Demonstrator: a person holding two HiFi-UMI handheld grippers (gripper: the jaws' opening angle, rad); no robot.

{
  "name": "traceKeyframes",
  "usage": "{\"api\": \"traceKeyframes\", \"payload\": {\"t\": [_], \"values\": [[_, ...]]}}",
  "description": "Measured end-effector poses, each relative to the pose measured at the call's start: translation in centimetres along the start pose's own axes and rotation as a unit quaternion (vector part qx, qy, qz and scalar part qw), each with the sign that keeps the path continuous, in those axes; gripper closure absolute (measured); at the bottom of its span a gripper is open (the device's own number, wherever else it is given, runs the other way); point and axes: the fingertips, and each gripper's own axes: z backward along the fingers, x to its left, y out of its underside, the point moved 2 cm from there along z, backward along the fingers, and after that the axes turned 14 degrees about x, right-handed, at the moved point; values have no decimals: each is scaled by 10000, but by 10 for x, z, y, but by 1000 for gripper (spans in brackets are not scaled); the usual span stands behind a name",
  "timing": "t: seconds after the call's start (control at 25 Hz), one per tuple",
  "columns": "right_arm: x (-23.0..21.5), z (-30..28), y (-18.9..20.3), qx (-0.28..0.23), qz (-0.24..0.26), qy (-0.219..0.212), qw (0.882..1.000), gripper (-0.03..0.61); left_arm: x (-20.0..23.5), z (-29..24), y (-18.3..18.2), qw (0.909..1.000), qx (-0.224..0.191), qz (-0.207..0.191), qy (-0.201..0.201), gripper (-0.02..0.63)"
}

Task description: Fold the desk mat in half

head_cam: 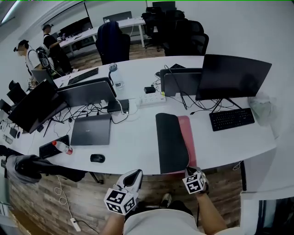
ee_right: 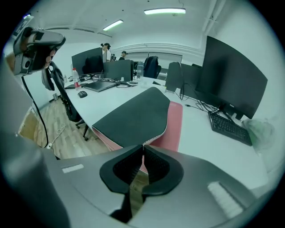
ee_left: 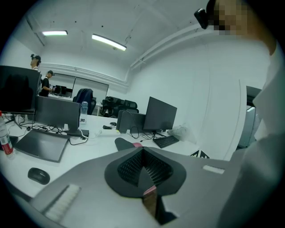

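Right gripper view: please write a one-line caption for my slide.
Right gripper pinches the near edge of the desk mat, black side folded over pink, on a white desk.

A long white bench (head_cam: 138,147) curves through the office over a wood-plank floor (head_cam: 41,202). Black office chairs (head_cam: 183,34) stand behind it. The walls (ee_left: 200,80) are plain white, and fluorescent strip lights (ee_right: 164,10) glow overhead.

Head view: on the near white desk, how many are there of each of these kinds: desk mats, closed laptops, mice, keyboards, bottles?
desk mat: 1
closed laptop: 1
mouse: 1
keyboards: 2
bottles: 2
Total: 7
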Motion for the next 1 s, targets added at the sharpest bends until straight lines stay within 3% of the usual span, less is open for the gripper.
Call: {"api": "traceKeyframes", "payload": {"t": [0.36,0.48,0.6,0.68,0.8,0.96,1.0], "values": [[-38,-6,40,187,-523,289,9980,541,-16,-14,0,9998,93,-89,130,611],[-45,1,34,-11,-723,288,9970,493,-15,-16,2,9998,119,-85,138,612],[-57,20,23,-323,-1103,184,9932,397,-13,-18,1,9998,158,-62,94,612],[-62,41,8,-660,-1191,93,9906,404,-12,-18,-2,9999,127,-57,87,611],[-62,80,-21,-1311,-1237,7,9836,462,-9,-13,-12,9999,7,-98,100,611],[-57,141,-61,-2272,-1426,177,9632,565,-4,1,-27,9995,-220,-203,64,611],[-56,156,-70,-2495,-1453,234,9571,565,-2,4,-32,9993,-293,-241,56,612]]}}
